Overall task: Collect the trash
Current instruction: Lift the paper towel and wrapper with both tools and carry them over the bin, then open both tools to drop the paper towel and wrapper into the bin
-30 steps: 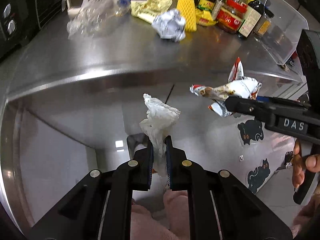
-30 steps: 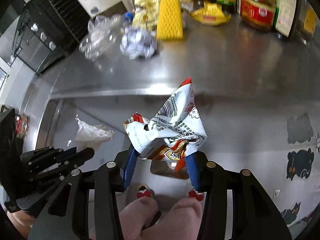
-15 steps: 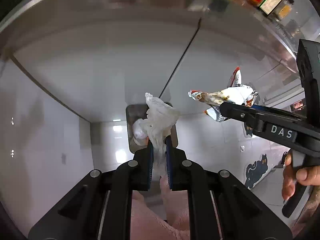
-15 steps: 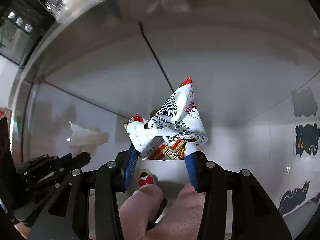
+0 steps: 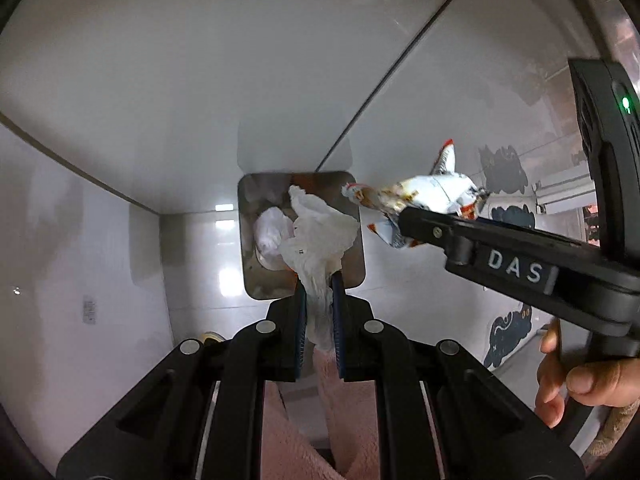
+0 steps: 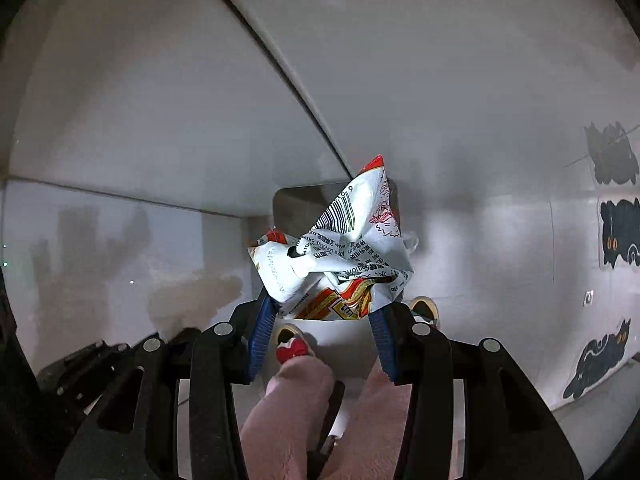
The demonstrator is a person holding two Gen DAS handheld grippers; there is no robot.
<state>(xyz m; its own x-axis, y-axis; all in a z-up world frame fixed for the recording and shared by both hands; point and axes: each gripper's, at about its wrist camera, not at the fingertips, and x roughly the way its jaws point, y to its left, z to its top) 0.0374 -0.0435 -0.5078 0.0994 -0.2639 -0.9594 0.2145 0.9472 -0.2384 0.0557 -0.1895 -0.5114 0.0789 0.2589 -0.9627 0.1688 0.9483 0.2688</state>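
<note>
My left gripper is shut on a crumpled white tissue and holds it over an open steel trash bin on the floor. White trash lies inside the bin. My right gripper is shut on a crumpled white and red snack wrapper, above the same bin. In the left wrist view the right gripper comes in from the right with the wrapper just beside the bin's right edge.
White cabinet doors rise behind the bin, above a glossy tiled floor. Black cat stickers mark the wall at right. My pink trouser legs and slippers show below the grippers.
Both grippers dropped from counter height and now point down at the bin. The counter with its trash and bottles has left view. Both still hold their pieces.
</note>
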